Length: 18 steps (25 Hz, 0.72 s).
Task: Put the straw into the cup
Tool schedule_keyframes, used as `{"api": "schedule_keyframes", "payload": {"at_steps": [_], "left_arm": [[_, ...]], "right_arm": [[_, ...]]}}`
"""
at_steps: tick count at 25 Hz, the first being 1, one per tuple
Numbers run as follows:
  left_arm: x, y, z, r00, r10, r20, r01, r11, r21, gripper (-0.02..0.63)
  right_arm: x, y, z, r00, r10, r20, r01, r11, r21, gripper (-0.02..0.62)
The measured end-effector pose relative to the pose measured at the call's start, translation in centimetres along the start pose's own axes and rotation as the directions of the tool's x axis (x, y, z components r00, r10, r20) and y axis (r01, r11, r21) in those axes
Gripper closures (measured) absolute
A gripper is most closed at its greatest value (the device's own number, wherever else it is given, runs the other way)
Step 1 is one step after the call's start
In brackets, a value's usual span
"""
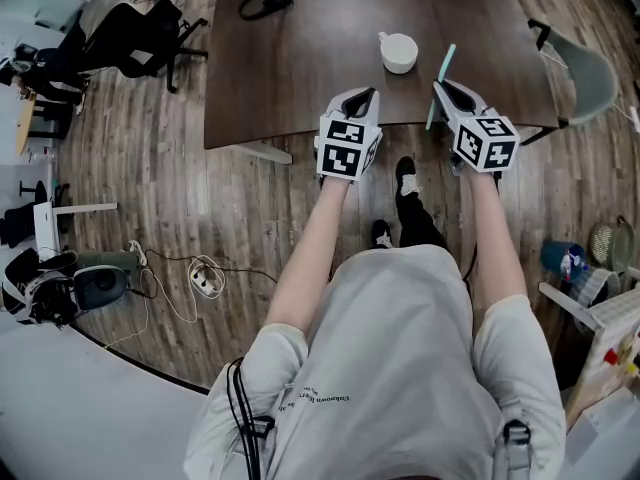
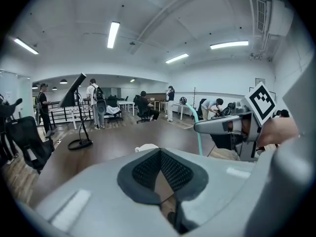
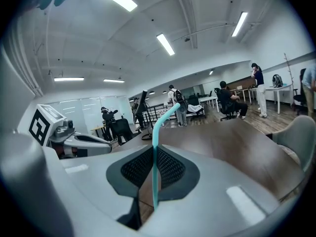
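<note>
A white cup (image 1: pixel 398 52) stands on the dark brown table (image 1: pixel 300 58), near its front edge. In the left gripper view only the cup's rim (image 2: pixel 146 146) peeks over the jaws. My right gripper (image 1: pixel 441 89) is shut on a teal bendy straw (image 1: pixel 441 84), just right of the cup and nearer to me. In the right gripper view the straw (image 3: pixel 156 147) rises upright from between the jaws of that gripper (image 3: pixel 154 157), its top bent to the right. My left gripper (image 1: pixel 364 97) hovers at the table's front edge, left of the cup, shut with nothing in it (image 2: pixel 160 156).
A black cable loop (image 1: pixel 262 4) lies at the table's far side. A grey chair (image 1: pixel 585 70) stands at the table's right end and a black office chair (image 1: pixel 140 30) off its left. Cables and gear litter the wooden floor (image 1: pixel 150 198). Several people stand in the background.
</note>
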<state>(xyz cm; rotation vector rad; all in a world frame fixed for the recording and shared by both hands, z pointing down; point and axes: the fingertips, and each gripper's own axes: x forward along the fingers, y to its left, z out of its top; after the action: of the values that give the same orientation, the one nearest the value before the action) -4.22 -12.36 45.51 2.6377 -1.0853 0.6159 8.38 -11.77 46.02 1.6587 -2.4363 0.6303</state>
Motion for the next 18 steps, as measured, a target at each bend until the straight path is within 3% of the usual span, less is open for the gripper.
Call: {"api": "schedule_keyframes", "payload": {"at_steps": [13, 18], "left_arm": [[6.6, 4.2, 1.7, 1.0, 0.022, -0.019, -0.023, 0.999, -0.025, 0.604], [9.1, 5.6, 4.0, 1.0, -0.025, 0.005, 0.026, 0.996, -0.083, 0.606]], "right_arm": [[8.9, -3.4, 3.3, 0.997, 0.075, -0.008, -0.075, 0.997, -0.009, 0.546], [11.9, -4.6, 4.6, 0.995, 0.094, 0.015, -0.094, 0.996, 0.005, 0.546]]}}
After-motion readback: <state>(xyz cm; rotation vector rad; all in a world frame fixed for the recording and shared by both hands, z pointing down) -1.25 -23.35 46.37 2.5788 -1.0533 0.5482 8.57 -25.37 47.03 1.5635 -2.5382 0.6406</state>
